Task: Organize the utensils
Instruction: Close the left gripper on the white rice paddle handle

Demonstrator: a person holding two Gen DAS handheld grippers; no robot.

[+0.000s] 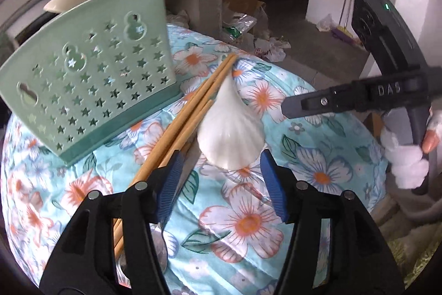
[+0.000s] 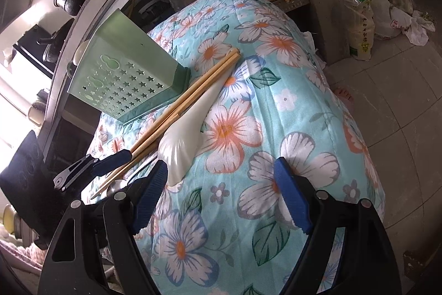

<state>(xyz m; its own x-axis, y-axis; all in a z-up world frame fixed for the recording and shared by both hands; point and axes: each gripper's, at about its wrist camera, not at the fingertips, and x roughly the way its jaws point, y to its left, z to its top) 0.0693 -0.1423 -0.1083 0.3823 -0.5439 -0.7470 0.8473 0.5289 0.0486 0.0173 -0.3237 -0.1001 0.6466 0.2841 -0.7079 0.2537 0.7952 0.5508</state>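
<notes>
A: Bamboo chopsticks point(image 2: 176, 112) and the white spoon point(image 2: 185, 134) lie on the cloth point(image 2: 276, 156) beside the green holder point(image 2: 124, 79).

B: Both grippers, left gripper point(image 1: 221, 181) and right gripper point(image 2: 221, 195), stand wide and hold nothing. The soft cloth may let the spoon slide when it is pinched.

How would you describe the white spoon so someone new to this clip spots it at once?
Start at the floral cloth and find the green holder punched with stars. Beside it lie wooden chopsticks, and the white spoon lies right against them. It is the only glossy white piece, wide at the bowl, tapering to a thin handle.
</notes>
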